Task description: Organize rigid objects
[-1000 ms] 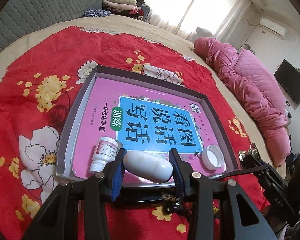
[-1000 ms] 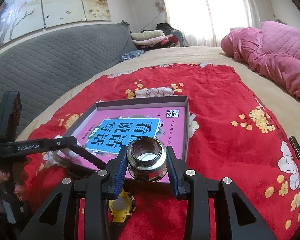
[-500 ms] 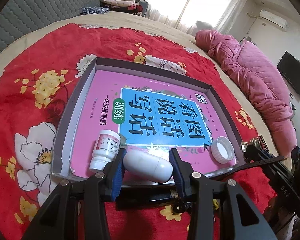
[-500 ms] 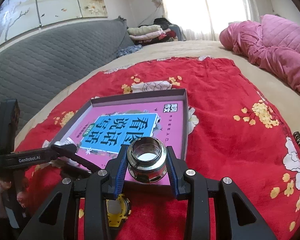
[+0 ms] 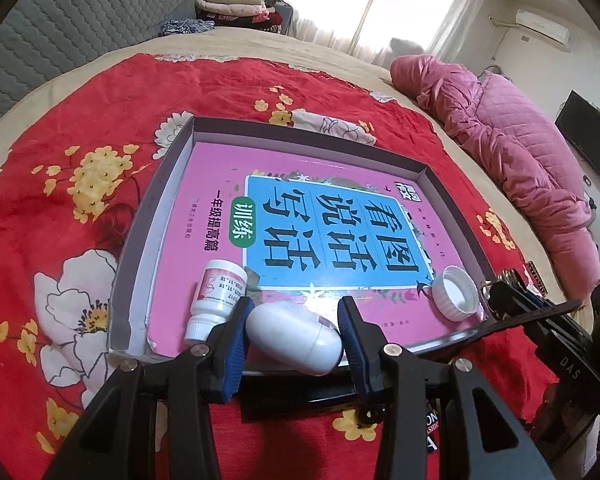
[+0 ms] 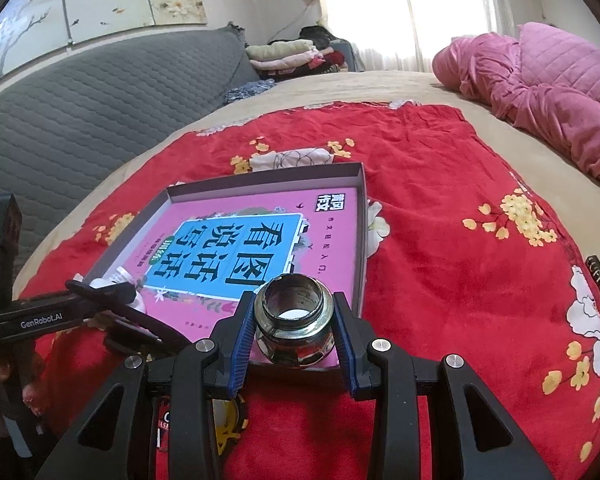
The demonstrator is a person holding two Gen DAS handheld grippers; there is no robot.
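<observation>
Over bed's tray (image 5: 456, 196), left gripper (image 5: 293, 334) pinches white capsule (image 5: 292, 338); right gripper (image 6: 294, 328) pinches glass jar (image 6: 294, 316).

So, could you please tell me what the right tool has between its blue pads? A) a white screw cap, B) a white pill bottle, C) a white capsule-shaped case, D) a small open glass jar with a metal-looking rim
D: in the right wrist view the right tool is shut on the open glass jar, both blue pads against its sides, at the near edge of the tray.
</observation>
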